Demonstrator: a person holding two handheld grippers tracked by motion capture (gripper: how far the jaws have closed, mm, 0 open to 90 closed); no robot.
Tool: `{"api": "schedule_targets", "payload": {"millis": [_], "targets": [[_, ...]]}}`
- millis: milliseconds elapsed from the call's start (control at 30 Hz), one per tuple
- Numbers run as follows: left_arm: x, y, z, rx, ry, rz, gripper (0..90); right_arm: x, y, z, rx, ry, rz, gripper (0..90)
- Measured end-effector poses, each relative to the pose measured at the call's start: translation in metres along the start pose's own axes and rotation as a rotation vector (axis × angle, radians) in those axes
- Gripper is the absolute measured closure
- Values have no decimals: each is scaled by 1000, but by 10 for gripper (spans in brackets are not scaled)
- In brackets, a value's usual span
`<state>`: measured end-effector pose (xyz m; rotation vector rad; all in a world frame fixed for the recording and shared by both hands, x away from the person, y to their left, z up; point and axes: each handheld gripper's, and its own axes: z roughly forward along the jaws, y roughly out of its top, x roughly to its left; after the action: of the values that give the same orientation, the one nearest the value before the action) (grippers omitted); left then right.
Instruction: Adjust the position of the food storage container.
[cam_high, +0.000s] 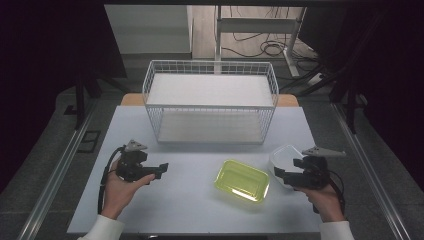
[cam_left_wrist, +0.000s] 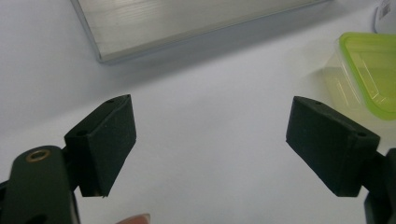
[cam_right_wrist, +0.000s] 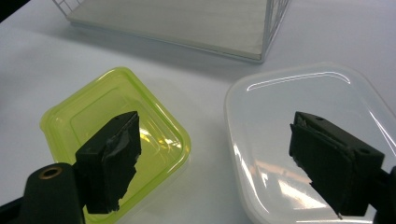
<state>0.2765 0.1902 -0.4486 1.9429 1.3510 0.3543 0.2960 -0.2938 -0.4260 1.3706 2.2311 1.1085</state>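
Note:
A yellow-green plastic container (cam_high: 242, 180) sits on the white table, right of centre; it also shows in the left gripper view (cam_left_wrist: 369, 74) and the right gripper view (cam_right_wrist: 116, 135). A clear lid or container (cam_high: 284, 157) lies just right of it, seen large in the right gripper view (cam_right_wrist: 308, 140). My right gripper (cam_high: 286, 175) hovers over the clear piece, open, with nothing between its jaws (cam_right_wrist: 215, 163). My left gripper (cam_high: 161, 170) is held at the table's left, open and empty (cam_left_wrist: 210, 149), pointing toward the green container.
A white wire basket rack (cam_high: 210, 102) with two shelves stands at the table's back centre; its base shows in both gripper views (cam_left_wrist: 187, 23) (cam_right_wrist: 187, 23). Cables and a desk frame (cam_high: 270, 45) lie on the floor beyond.

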Motion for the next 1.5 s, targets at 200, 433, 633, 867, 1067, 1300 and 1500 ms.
{"api": "schedule_targets", "payload": {"millis": [200, 433, 633, 867, 1067, 1300, 1500], "targets": [[-4, 2, 1, 16, 4, 9, 155, 4, 1, 1, 11, 1, -15, 170], [-13, 1, -3, 21, -2, 48, 153, 6, 8, -1, 52, -24, -16, 182], [-12, 0, -8, 21, -4, 46, 149, 10, 11, 1, 78, -18, -24, 204], [-10, -1, -11, 20, 1, 39, 142, 13, 14, 6, 98, -34, -30, 233], [-11, 0, -13, 22, -19, 40, 138, 17, 16, 4, 91, -16, -37, 243], [-8, 3, -12, 32, -30, 38, 138, 19, 18, 6, 81, 5, -68, 319], [-6, 3, -8, 47, -49, 40, 138, 28, 29, 16, 120, 10, -80, 337]]}}
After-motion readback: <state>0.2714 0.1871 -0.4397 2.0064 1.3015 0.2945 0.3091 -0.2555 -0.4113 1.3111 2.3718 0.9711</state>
